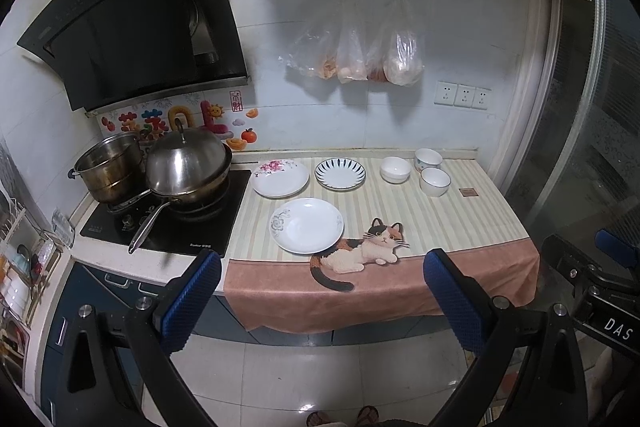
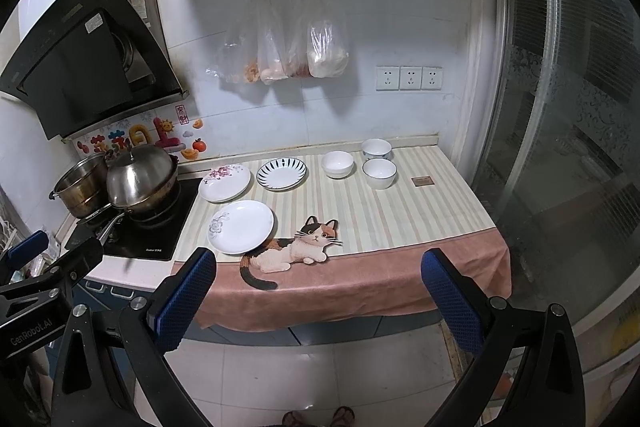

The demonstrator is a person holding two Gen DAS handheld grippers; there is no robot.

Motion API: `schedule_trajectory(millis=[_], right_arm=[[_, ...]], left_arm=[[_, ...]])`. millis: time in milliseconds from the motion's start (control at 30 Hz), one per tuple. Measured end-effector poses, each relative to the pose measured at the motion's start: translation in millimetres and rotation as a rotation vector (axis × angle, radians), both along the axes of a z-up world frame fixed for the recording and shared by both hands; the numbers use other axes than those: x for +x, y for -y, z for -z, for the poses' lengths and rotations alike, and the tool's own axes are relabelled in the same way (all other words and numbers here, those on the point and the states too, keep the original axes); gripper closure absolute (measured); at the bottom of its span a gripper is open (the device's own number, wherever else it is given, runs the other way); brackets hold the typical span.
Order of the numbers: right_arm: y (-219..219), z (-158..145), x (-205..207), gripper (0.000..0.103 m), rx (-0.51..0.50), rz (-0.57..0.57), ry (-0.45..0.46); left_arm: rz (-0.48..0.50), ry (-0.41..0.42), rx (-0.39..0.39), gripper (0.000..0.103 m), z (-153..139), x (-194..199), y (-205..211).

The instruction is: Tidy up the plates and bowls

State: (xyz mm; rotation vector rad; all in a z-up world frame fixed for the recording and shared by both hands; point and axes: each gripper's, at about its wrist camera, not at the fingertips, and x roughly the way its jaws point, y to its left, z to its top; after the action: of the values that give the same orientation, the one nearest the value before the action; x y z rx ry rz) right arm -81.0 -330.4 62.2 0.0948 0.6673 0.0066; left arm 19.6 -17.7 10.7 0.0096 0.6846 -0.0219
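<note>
Both the left gripper (image 1: 322,269) and the right gripper (image 2: 318,267) hang wide apart and empty, well short of the counter. Three plates lie on the striped cloth (image 1: 460,223): the nearest plate (image 1: 307,230) at 12 o'clock, the flowered plate (image 1: 280,178) at 11, the blue-rimmed plate (image 1: 340,174) beyond. Three bowls (image 2: 379,173) sit at 1 o'clock. Probably best to pinch the near plate's rim, lift level, and stack gently.

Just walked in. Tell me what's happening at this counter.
Nothing is being handled yet. The left gripper and right gripper both hang open in front of the counter, holding nothing. On the striped cloth sit three plates and three bowls, all separate, none stacked.
</note>
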Motion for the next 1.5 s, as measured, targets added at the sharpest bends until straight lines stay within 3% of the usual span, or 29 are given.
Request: schedule_trajectory(millis=[533,767,967,1100,1300,1500], right_arm=[[-9,-3,0,0.0,0.005,0.006,0.01],[-16,21,25,0.0,0.079,0.004,0.016],[-31,78,81,0.0,0.146,-0.023,-0.077],[-46,113,131,0.0,0.141,-0.052,-0.144],[-64,180,234,0.0,0.148,-0.103,-0.239],[-79,266,366,0.0,0.174,-0.172,-0.394]], left_arm=[[0.01,0.012,-0.004,0.0,-3,1,0],[-0.042,0.026,0.023,0.0,23,34,-26],[-0.105,-0.051,0.059,0.0,74,92,-61],[-0.133,-0.144,0.023,0.0,111,140,-85],[-0.182,-0.266,0.009,0.0,177,224,-111],[-0.227,-0.389,-0.007,0.004,244,311,-124]])
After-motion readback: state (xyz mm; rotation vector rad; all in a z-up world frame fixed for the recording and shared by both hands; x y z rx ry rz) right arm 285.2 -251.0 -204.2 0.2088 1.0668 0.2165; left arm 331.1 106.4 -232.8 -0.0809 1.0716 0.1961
